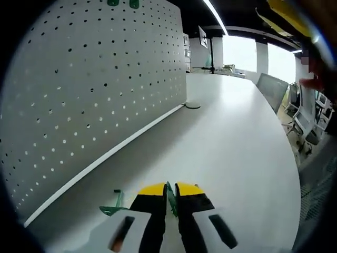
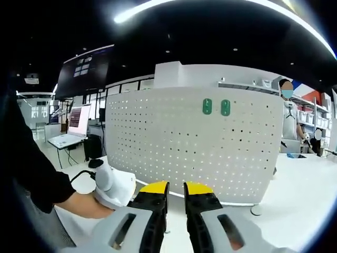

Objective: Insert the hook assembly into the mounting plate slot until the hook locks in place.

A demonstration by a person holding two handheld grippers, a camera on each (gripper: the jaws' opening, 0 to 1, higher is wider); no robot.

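While the left gripper (image 1: 171, 191) hung low over the white desk (image 1: 231, 153), its jaws were clamped on a green hook assembly (image 1: 112, 205), part of it jutting out beside the tips. The white perforated mounting plate (image 2: 195, 147) stood upright along the desk's edge, two green hooks (image 2: 216, 107) near its top. The right gripper (image 2: 172, 188) faced the plate, jaws slightly apart, empty.

Left claw (image 1: 171, 194) hides most of the green hook (image 1: 112, 205).
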